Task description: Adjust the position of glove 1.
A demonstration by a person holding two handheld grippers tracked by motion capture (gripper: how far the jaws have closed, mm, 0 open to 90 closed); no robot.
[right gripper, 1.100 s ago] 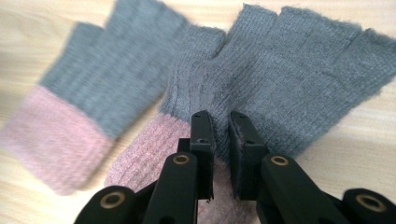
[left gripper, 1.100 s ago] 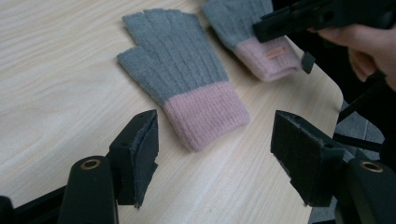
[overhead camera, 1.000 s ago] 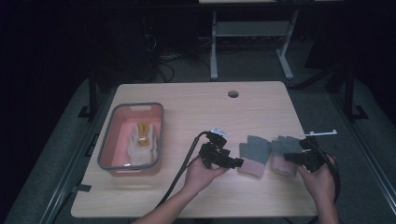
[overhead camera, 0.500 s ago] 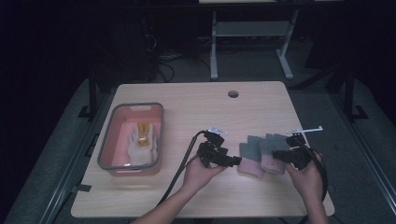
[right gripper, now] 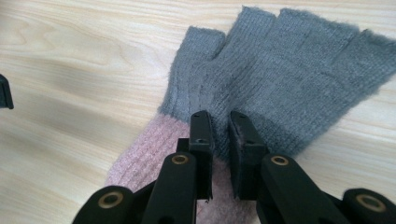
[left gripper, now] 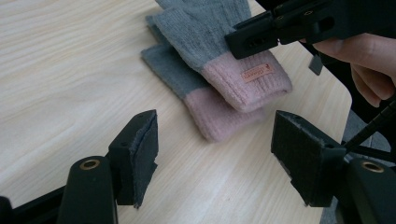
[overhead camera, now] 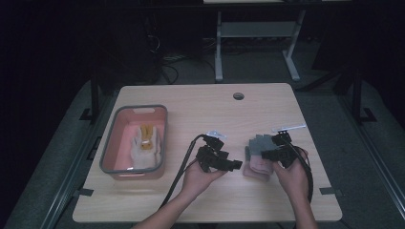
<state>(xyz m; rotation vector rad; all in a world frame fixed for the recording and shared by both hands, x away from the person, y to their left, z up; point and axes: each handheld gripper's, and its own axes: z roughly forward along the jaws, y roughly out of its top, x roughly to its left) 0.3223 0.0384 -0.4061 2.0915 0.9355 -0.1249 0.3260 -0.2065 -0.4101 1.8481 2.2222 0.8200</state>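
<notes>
Pair of grey knit fingerless gloves with pink ribbed cuffs (overhead camera: pixel 258 155) lies on the light wood-grain counter (overhead camera: pixel 200 109), right of centre near the front edge; the two are stacked and slightly offset, top glove (left gripper: pixel 219 42) overlapping the lower glove (left gripper: pixel 196 93); top cuff carries a small pink sewn label (left gripper: pixel 257 73).

Right claw (right gripper: pixel 219 128) sits over the top glove right at the grey-to-pink boundary; jaws nearly together with a narrow slit between them; looks like a fold of knit is pinched there, but the right gripper view is too tight to say for sure, so call its grip state undetermined; glove fingers fan out flat on the counter beyond the jaws.

Left claw (left gripper: pixel 215 154) is wide open, jaws well apart, hovering above bare counter just short of the pink cuffs; not touching either glove; in the left gripper view the right claw comes in from the top right, its tip over the top glove near the label, with the person's right hand (left gripper: pixel 364 56) behind it.

High view: both hands enter from the bottom edge; left claw (overhead camera: pixel 236 165) points right toward the gloves, black cable trailing back off the front edge; right claw (overhead camera: pixel 263 153) on the stack.

Far left on the counter: pink rectangular plastic tub with grey rim (overhead camera: pixel 112 148) holding a cream and yellow fabric item (overhead camera: pixel 145 138); well apart from the gloves.
</notes>
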